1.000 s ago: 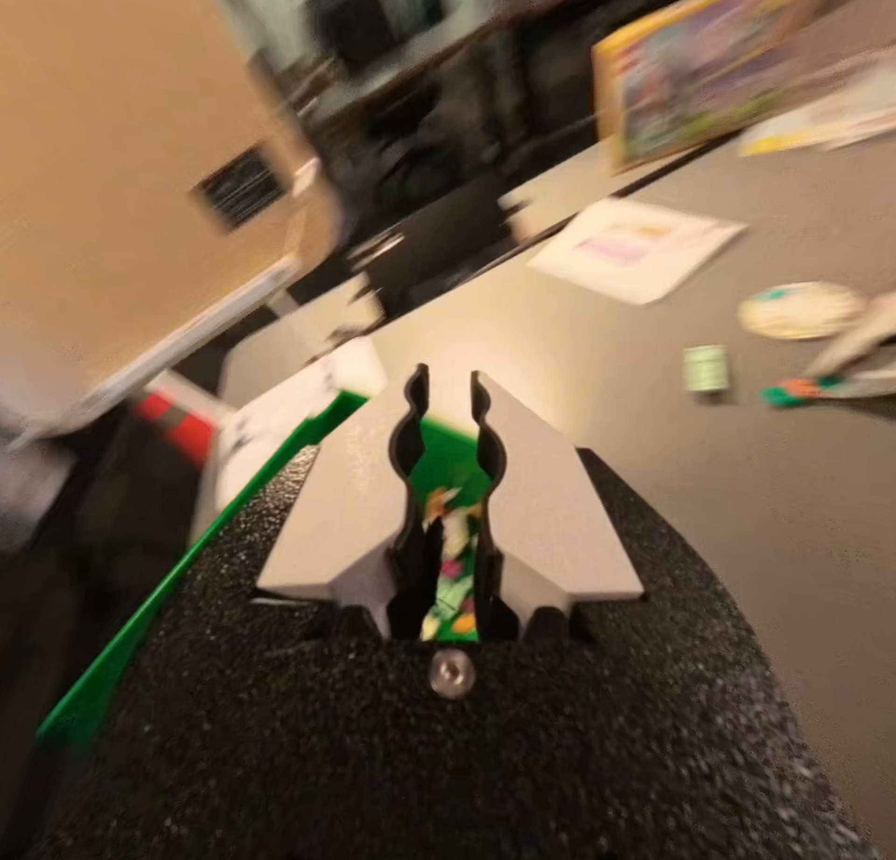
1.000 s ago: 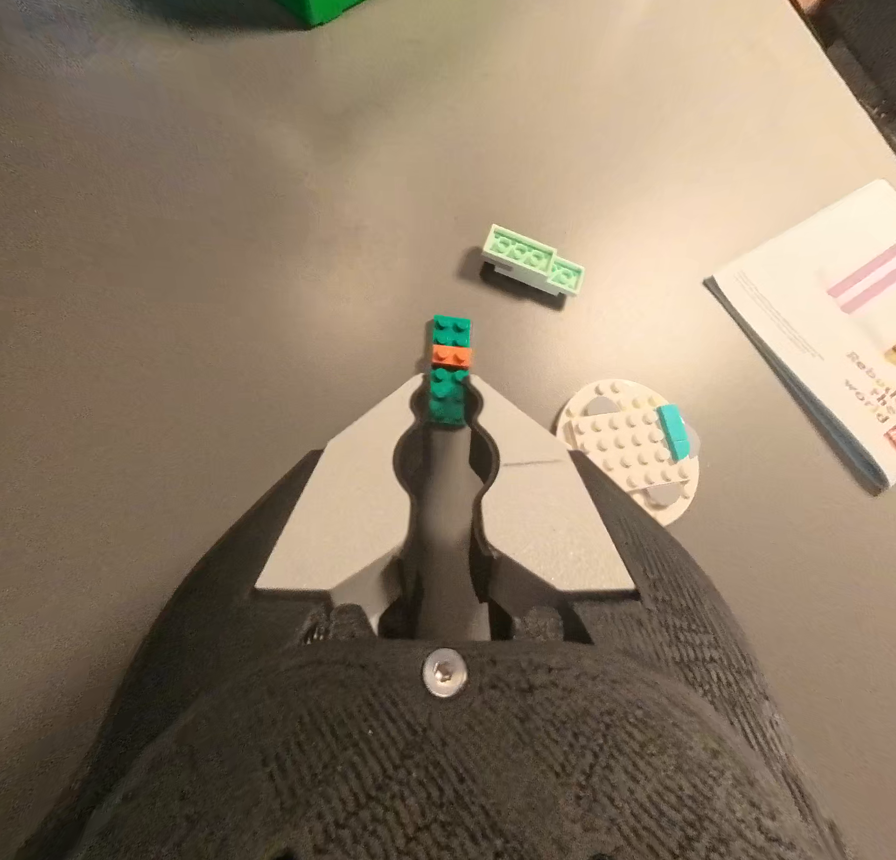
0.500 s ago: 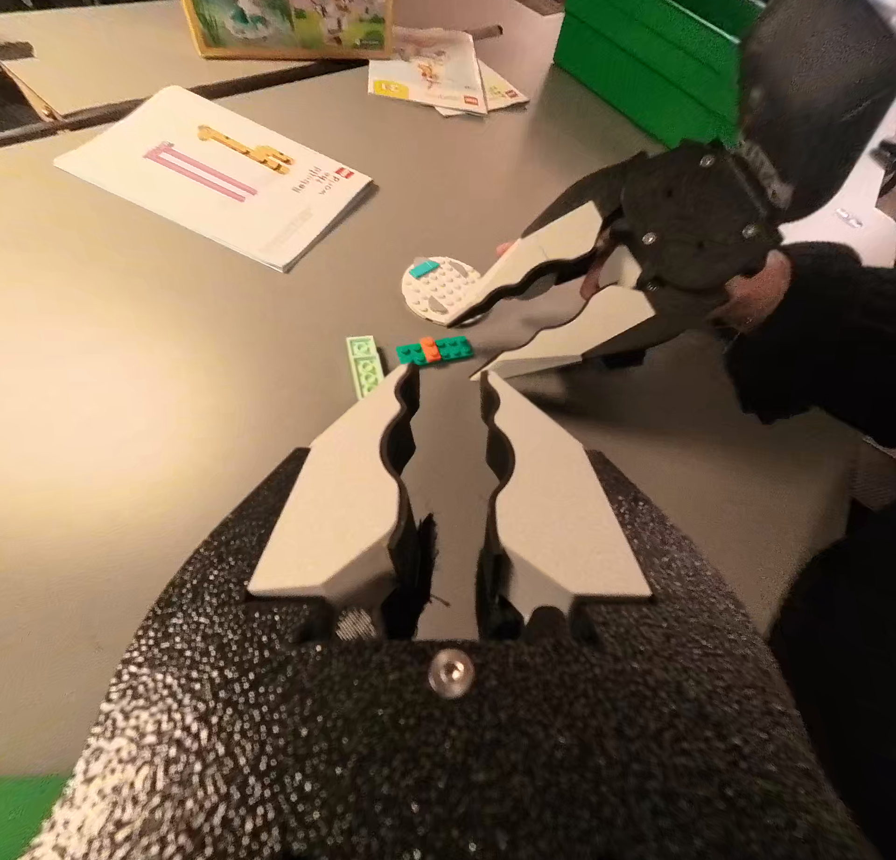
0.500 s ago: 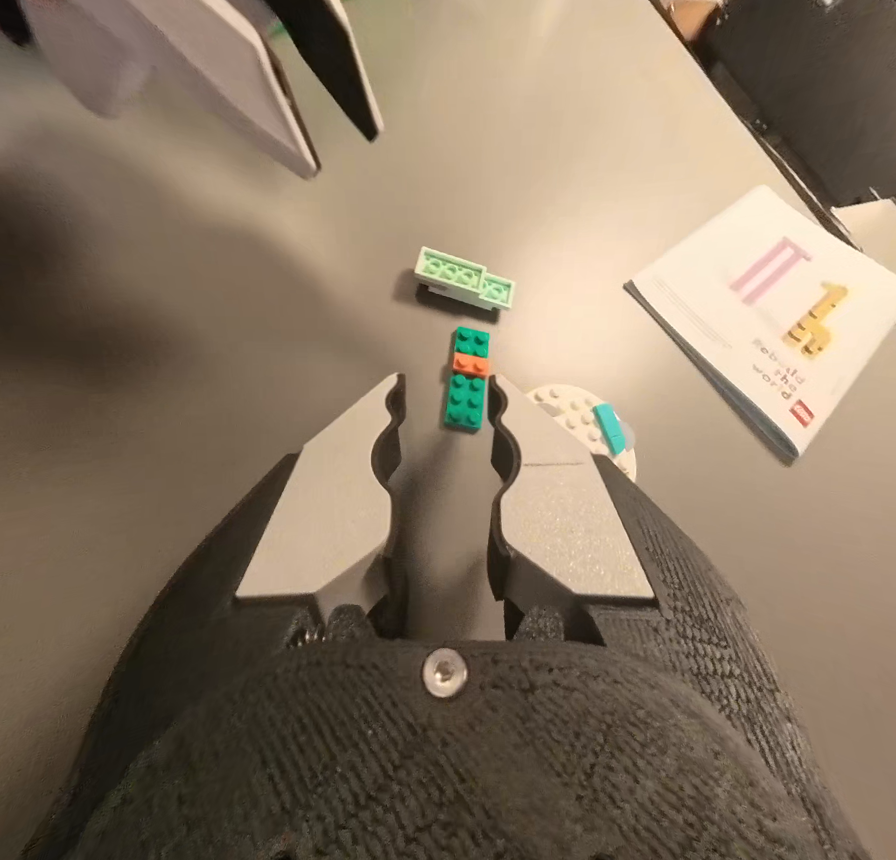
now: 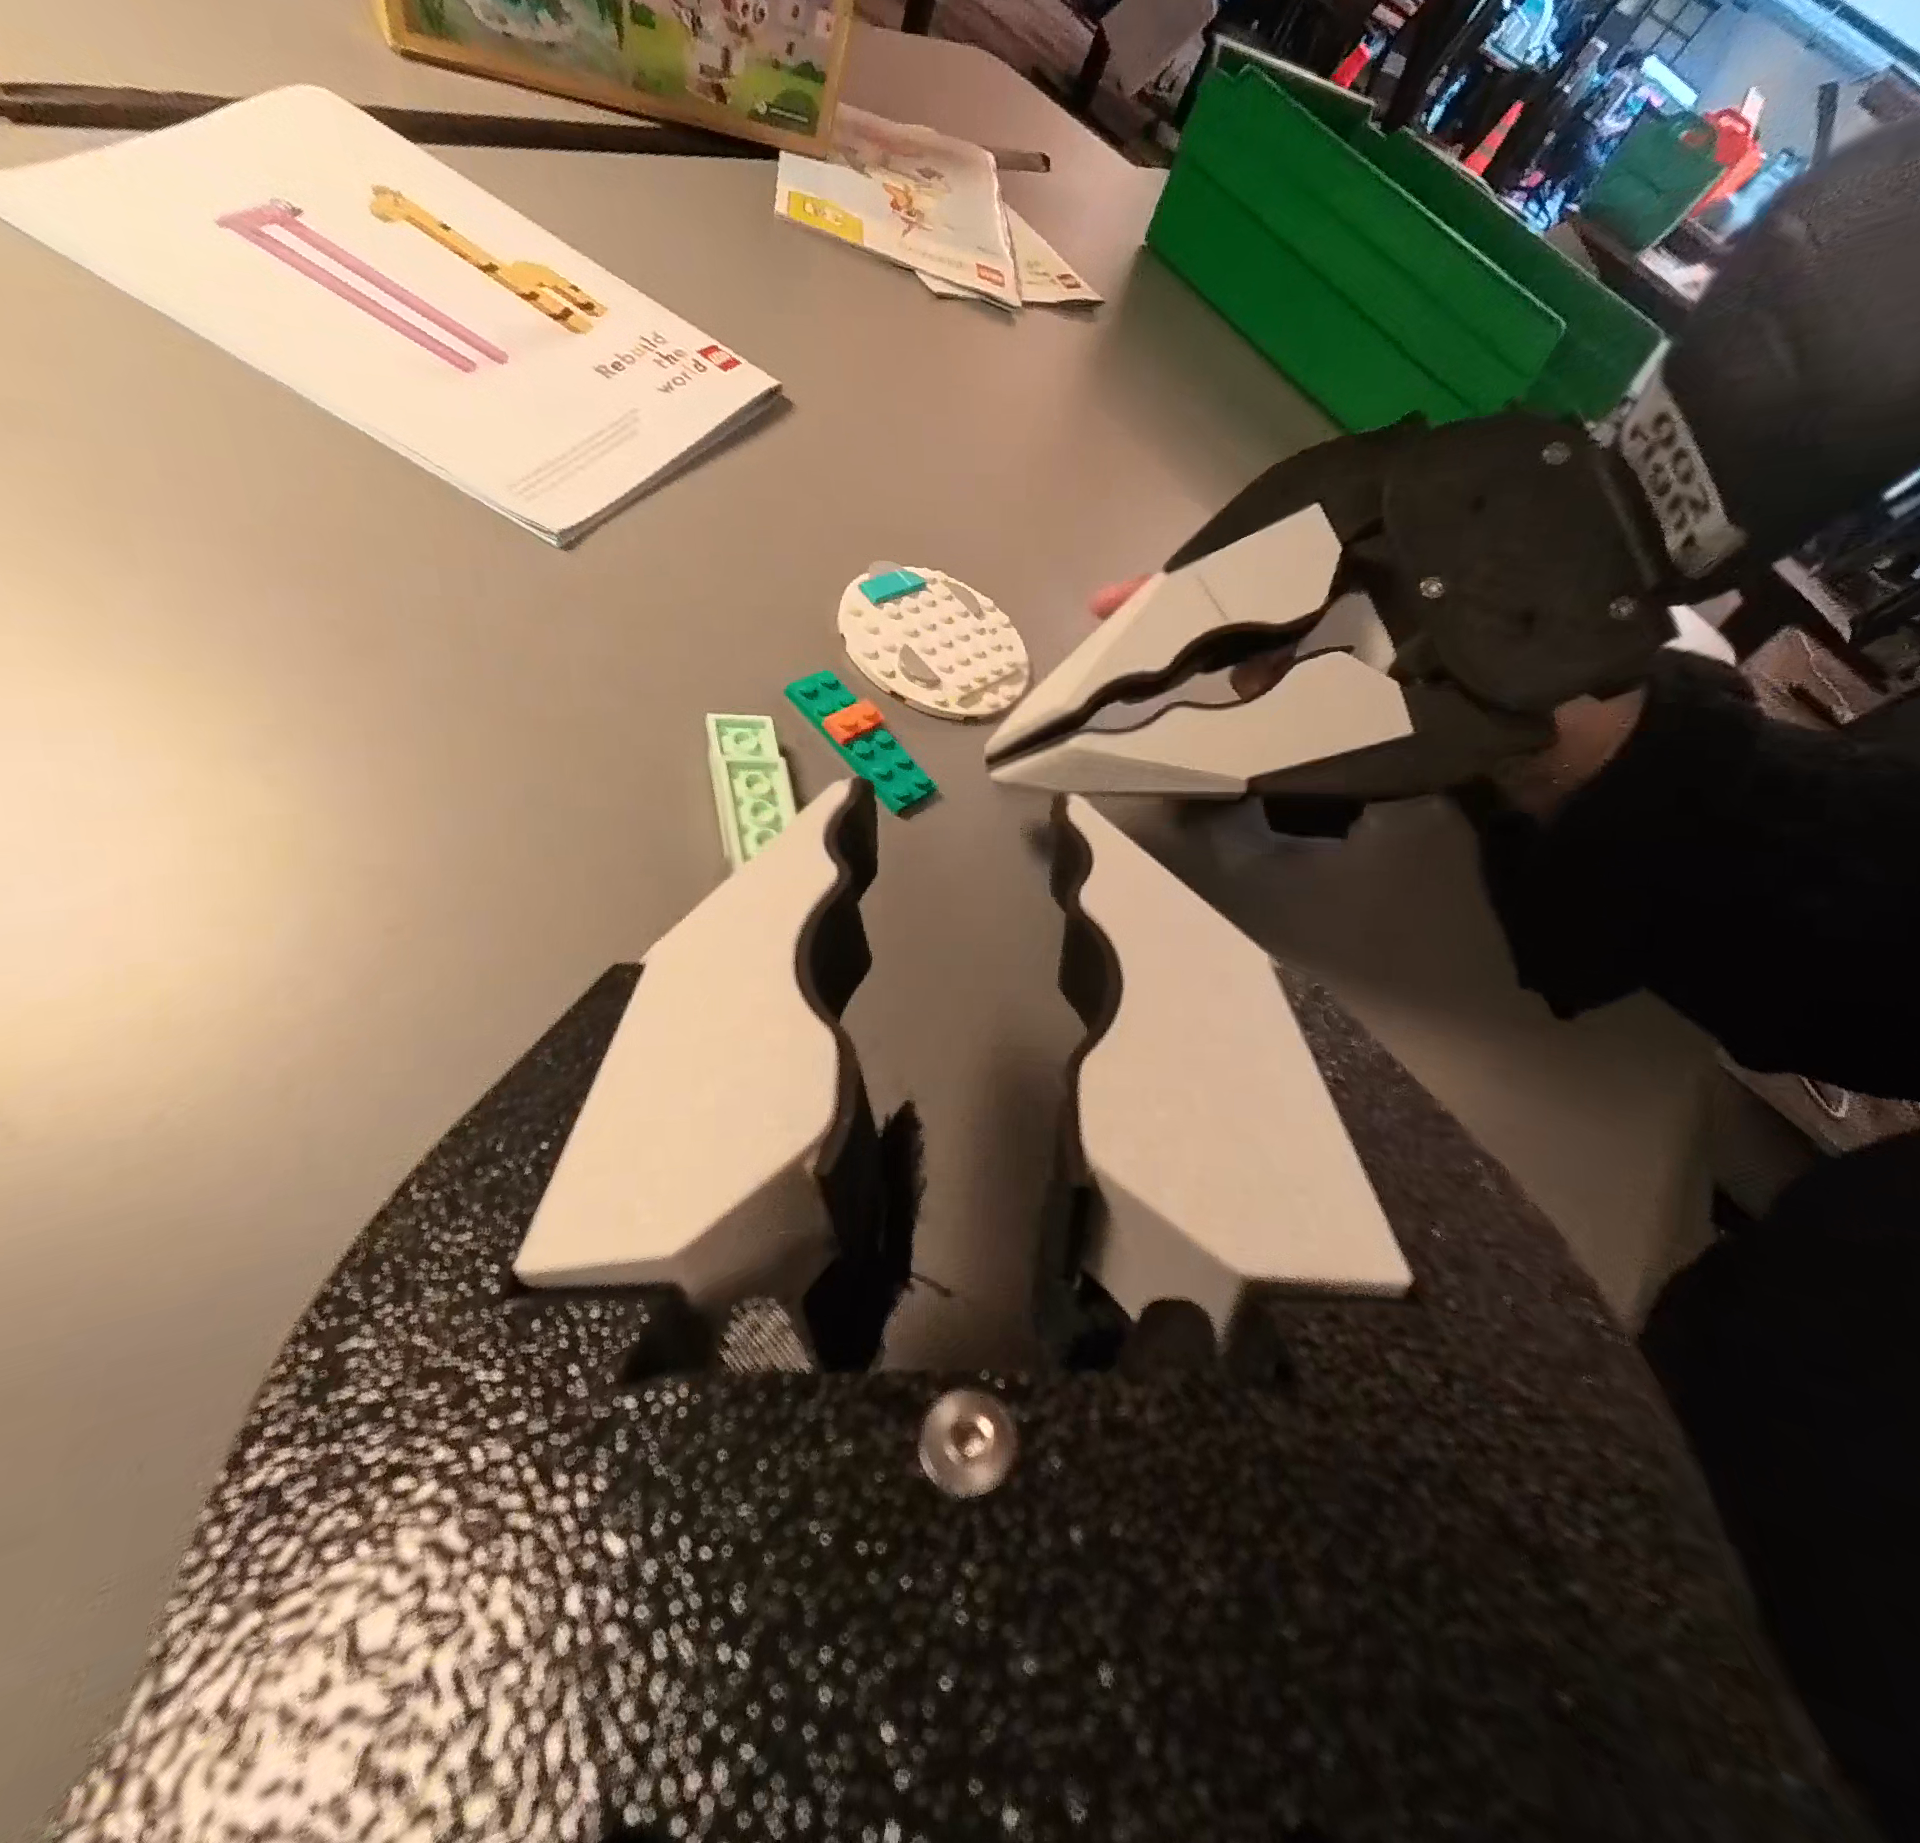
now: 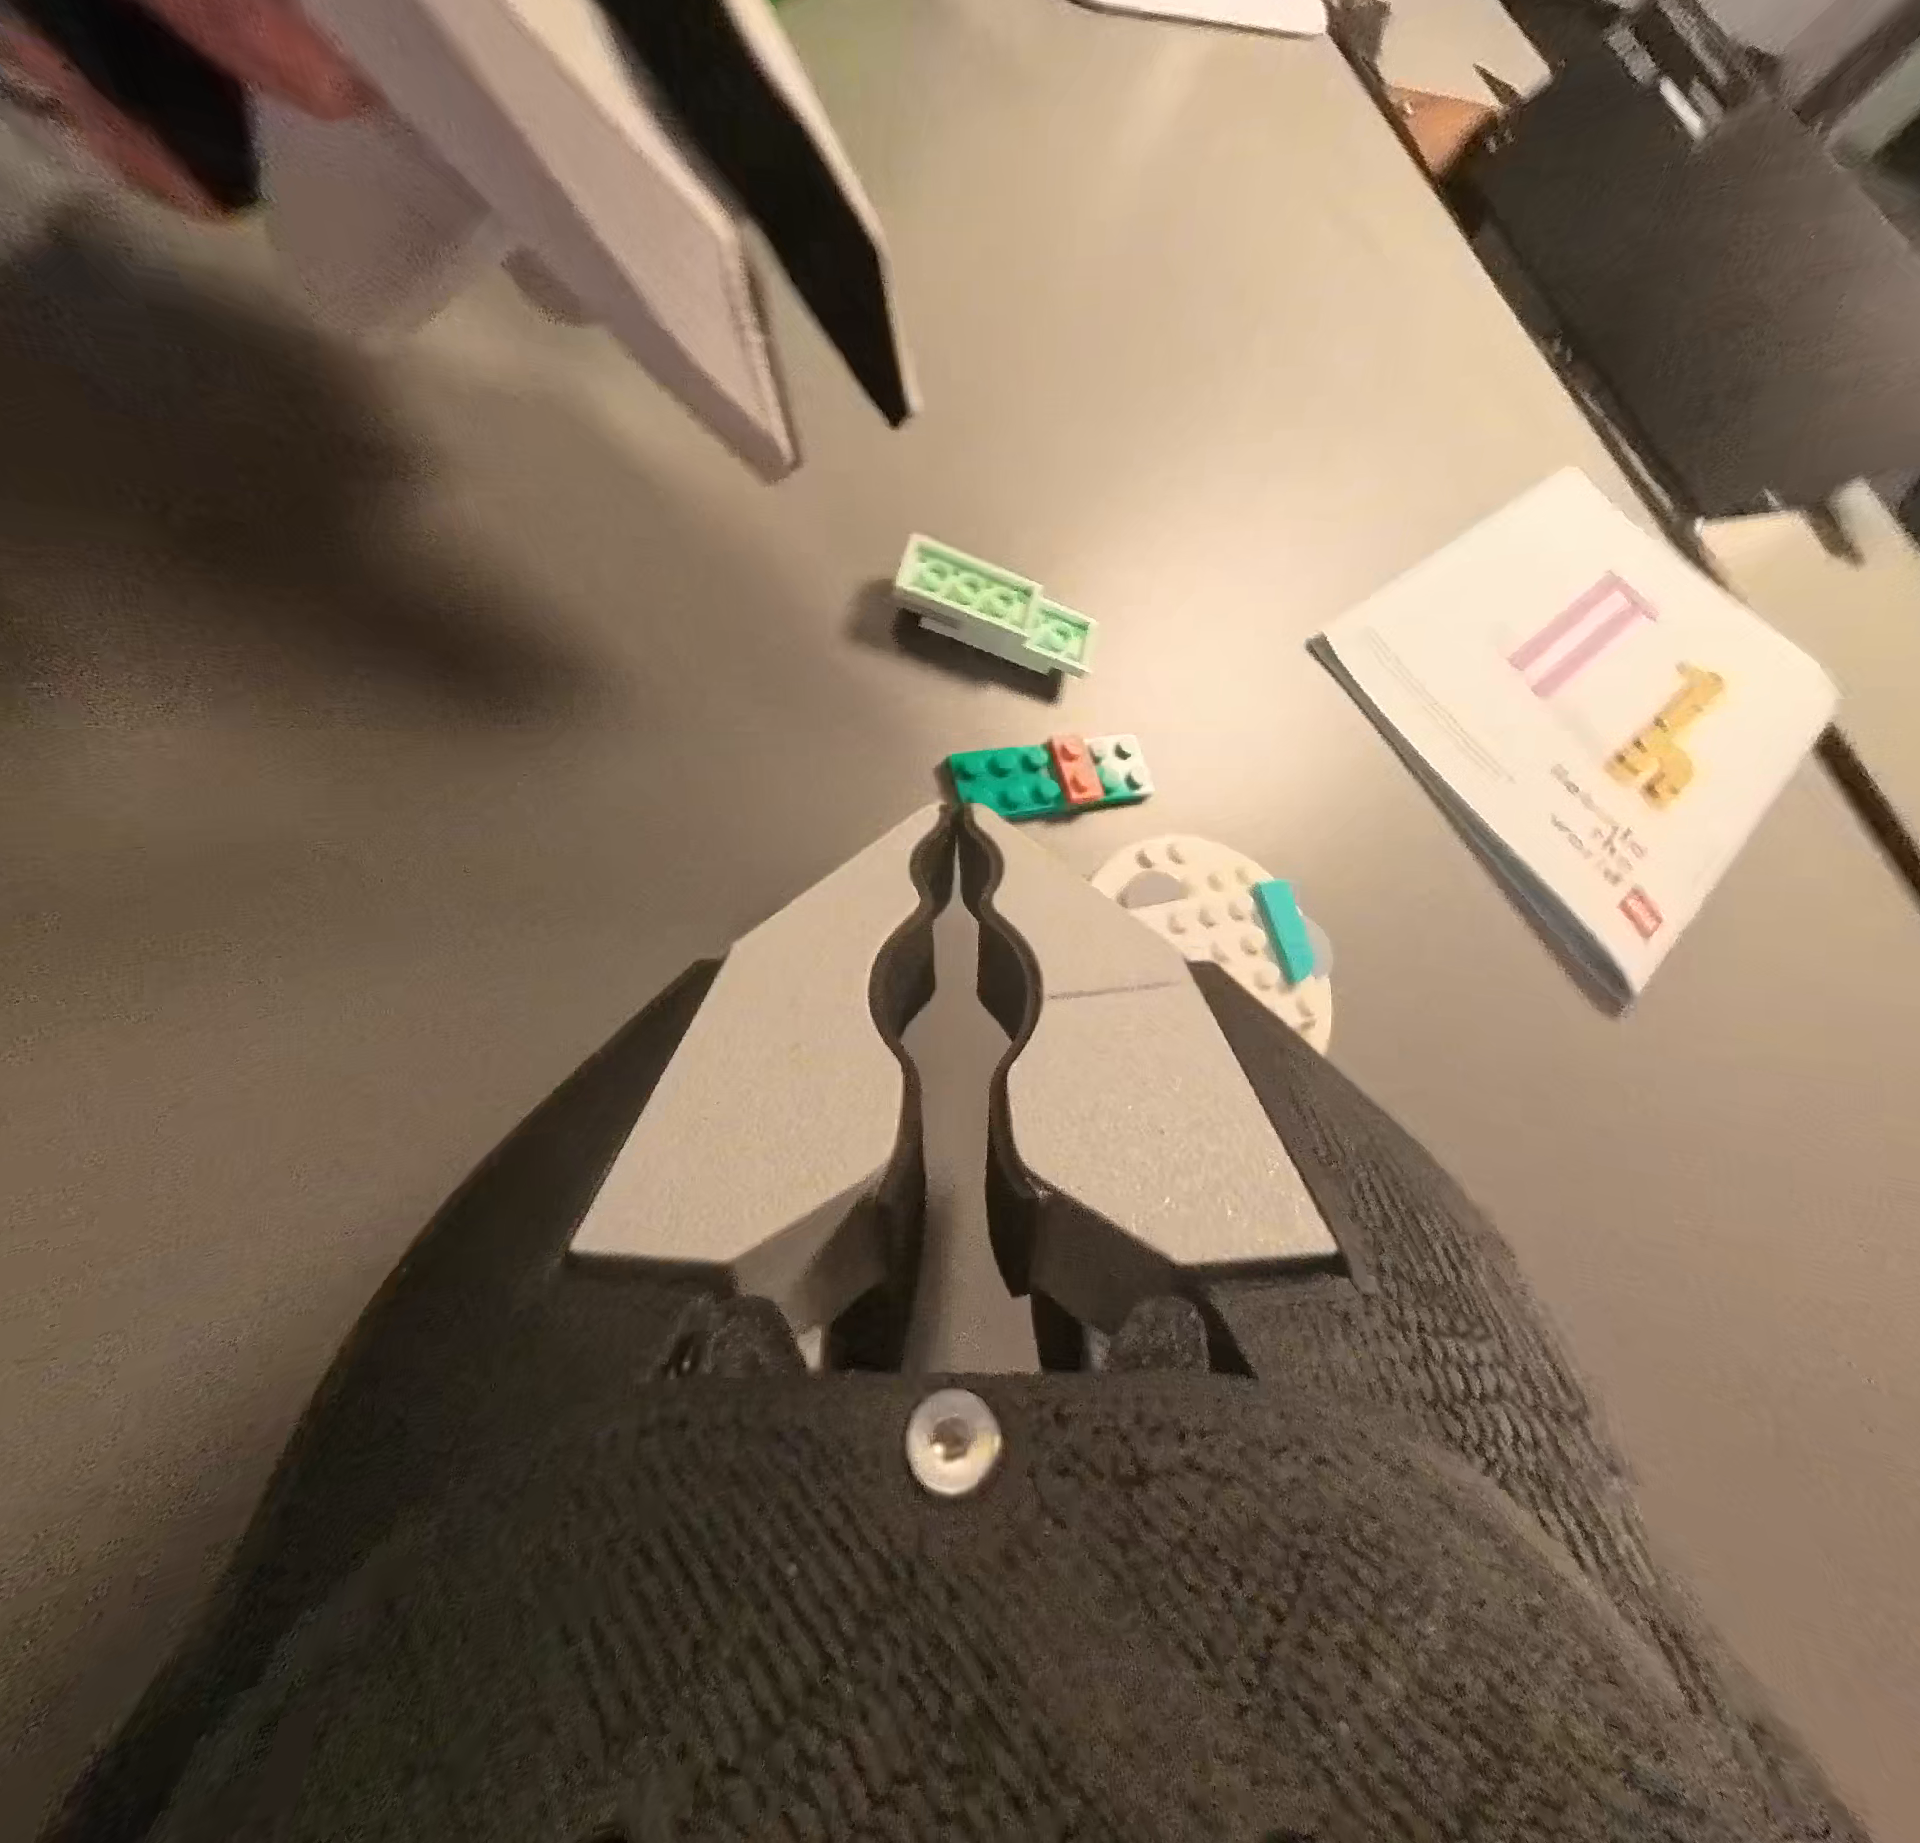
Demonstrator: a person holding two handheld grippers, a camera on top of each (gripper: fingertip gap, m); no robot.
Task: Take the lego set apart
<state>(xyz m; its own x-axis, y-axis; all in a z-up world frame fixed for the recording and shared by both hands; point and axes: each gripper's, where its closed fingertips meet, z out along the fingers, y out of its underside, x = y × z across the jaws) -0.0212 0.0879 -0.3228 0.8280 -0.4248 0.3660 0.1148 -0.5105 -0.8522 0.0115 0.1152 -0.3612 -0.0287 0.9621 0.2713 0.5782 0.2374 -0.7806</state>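
A dark green plate with a small orange piece (image 5: 860,744) lies flat on the grey table (image 5: 312,754); it also shows in the right wrist view (image 6: 1039,780). A pale green piece (image 5: 750,791) (image 6: 992,604) lies beside it. A white round plate (image 5: 935,645) (image 6: 1216,926) carries a teal tile (image 5: 894,585). My left gripper (image 5: 961,806) is open and empty, just short of the green plate; it also shows in the right wrist view (image 6: 831,443). My right gripper (image 6: 956,819) is shut with nothing between its pads, its tip next to the plate's end; it also shows in the left wrist view (image 5: 995,756).
An instruction booklet (image 5: 416,307) (image 6: 1579,713) lies on the table beyond the pieces. A green bin (image 5: 1351,266), some leaflets (image 5: 935,224) and a set's box (image 5: 623,17) stand farther back. A person's dark sleeve (image 5: 1714,858) is at the right. The grippers' ends are close to 6 cm from one another. The pale green piece (image 6: 992,604) lies around 5 cm away from my left fingertips. Seen from the left wrist view (image 5: 766,798) as well.
My right gripper let go of the green plate, opened, then shut on air beside it; the plate now lies crosswise. My left gripper swung from the green bin to the pieces and opened wider.
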